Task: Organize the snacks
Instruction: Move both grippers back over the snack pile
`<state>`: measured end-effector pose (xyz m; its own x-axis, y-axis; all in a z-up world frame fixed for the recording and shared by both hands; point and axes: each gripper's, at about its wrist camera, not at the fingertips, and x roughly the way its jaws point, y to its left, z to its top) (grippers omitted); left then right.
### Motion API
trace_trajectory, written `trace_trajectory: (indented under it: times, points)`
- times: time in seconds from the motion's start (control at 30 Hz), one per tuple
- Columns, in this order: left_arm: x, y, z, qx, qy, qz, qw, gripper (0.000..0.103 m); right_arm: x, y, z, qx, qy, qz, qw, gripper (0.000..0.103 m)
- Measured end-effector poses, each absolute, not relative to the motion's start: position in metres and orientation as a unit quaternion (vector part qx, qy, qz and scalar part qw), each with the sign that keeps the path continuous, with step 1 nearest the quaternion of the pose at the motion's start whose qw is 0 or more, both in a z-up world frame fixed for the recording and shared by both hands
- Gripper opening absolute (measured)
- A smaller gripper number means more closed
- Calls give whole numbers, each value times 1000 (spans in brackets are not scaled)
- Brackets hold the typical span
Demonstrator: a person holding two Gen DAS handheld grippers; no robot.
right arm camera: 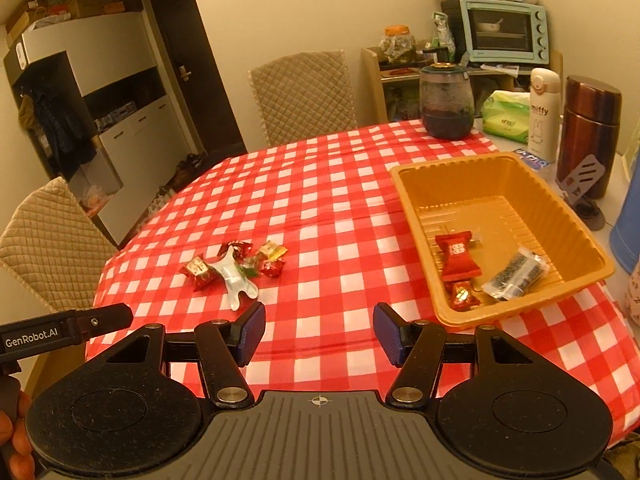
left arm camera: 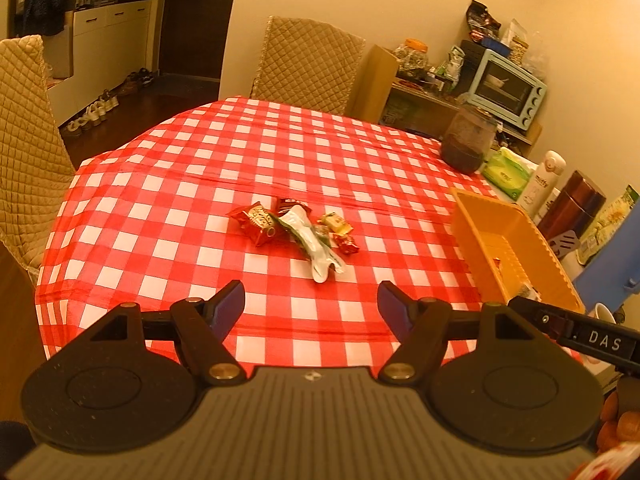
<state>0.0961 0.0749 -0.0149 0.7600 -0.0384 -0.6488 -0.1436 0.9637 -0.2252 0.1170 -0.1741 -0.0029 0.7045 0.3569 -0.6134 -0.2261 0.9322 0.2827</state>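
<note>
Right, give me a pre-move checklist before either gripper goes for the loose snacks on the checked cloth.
1. Left gripper open, nothing between its fingers: ok.
2. Right gripper open and empty: ok.
3. Pile of wrapped snacks in the open on the red-and-white checked tablecloth: ok.
4. Orange plastic tray has bare floor left beside the red candy packet and clear-wrapped dark packet: ok.
5. White and green torn wrapper lies across the pile; single pick: not ok.
6. Wrapper empty or full: cannot tell.
</note>
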Motion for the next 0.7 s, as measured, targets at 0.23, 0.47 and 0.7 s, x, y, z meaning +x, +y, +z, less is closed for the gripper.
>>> trace_trajectory:
  times: [0.23, 0.47, 0.7]
  points:
    - [122, 84, -32, -137, 353, 44, 924, 70, 142, -158, -19, 89, 357, 168, 915, 60]
    - [154, 97, -53, -145, 364, 58, 918, 70, 180, -137, -42, 83, 371, 179, 907, 60]
    - [184, 108, -72, -152, 370, 66, 914, 69, 221, -110, -65, 74, 375, 203, 901, 52]
